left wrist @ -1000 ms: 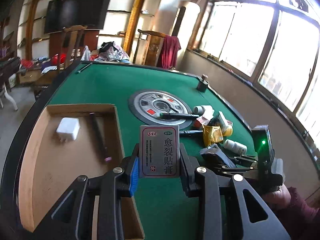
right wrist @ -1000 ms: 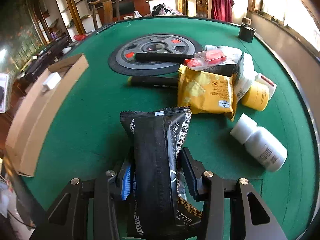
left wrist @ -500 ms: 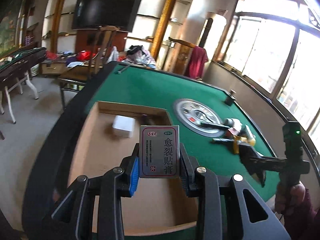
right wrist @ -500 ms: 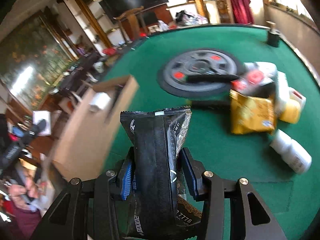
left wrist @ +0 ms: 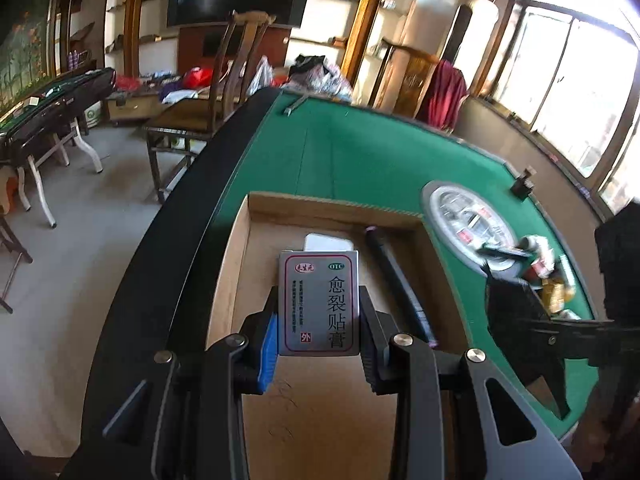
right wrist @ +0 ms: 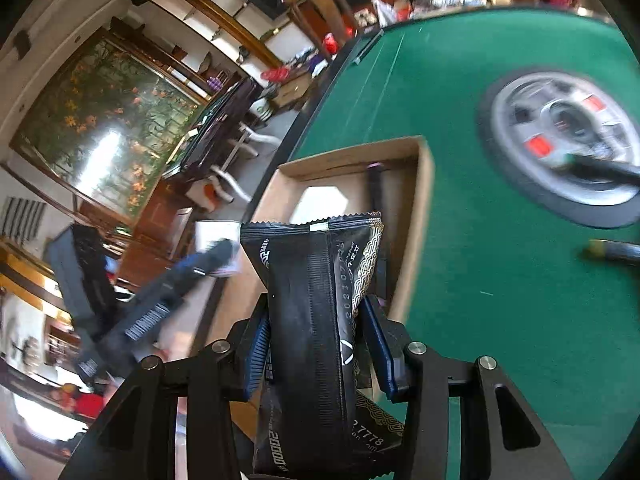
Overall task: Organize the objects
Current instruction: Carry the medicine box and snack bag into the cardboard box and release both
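Your green tabletop (left wrist: 360,160) fills the centre and right of the left wrist frame, with its black raised rim (left wrist: 180,240) curving down the left side and bare floor beyond it. The round grey centre plate (left wrist: 468,220) sits at right of centre, with a blurred cluster of small items just below and right of it. The open cardboard box (left wrist: 236,264) lies on the felt close to the rim, occupying the lower middle of the frame; its far wall runs across the centre and its right wall borders open felt.

Your left gripper (left wrist: 319,320) is held over the box interior, jaws closed on a grey medicine carton (left wrist: 319,300) that stands upright with its printed face toward the camera. Your right gripper (right wrist: 316,344) sits at lower centre of its own frame, above the box's near right corner, jaws clamped on a black snack packet (right wrist: 316,320) held upright. In the left wrist frame it shows dark and blurred at the right edge, over the felt.

Inside the box, a black rod (left wrist: 400,284) lies along the right wall and a white block (left wrist: 326,242) rests near the far wall, partly hidden behind the carton. The near floor of the box shows bare cardboard.
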`<state>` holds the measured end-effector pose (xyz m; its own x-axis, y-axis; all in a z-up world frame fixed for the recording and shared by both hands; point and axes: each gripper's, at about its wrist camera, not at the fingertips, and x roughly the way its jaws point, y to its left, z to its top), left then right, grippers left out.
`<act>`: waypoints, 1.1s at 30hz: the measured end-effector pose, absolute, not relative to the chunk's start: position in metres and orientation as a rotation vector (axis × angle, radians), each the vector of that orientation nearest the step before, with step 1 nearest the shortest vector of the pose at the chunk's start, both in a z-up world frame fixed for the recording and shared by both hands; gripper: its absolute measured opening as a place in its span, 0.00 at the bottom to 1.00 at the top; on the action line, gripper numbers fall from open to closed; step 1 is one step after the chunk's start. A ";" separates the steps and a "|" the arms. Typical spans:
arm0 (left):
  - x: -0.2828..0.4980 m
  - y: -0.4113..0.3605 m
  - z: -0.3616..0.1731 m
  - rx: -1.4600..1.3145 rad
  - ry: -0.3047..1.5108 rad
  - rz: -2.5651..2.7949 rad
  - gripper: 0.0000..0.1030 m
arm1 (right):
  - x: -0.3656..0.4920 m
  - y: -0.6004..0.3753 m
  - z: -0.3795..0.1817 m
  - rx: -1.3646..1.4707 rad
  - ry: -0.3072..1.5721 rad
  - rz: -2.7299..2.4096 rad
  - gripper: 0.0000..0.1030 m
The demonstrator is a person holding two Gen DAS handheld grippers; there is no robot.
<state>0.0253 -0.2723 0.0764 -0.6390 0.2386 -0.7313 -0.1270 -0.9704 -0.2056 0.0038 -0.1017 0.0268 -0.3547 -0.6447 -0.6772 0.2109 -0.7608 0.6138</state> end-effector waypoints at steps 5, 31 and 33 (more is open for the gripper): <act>0.019 -0.269 0.053 -1.307 -0.204 2.634 0.32 | -0.034 -0.132 0.002 1.429 -0.715 -2.022 0.48; 0.006 -0.284 0.026 -1.476 -0.293 2.578 0.64 | -0.073 -0.168 -0.026 1.545 -0.539 -2.182 0.49; 0.008 -0.286 0.030 -1.461 -0.342 2.575 0.67 | -0.068 -0.166 -0.025 1.547 -0.548 -2.181 0.49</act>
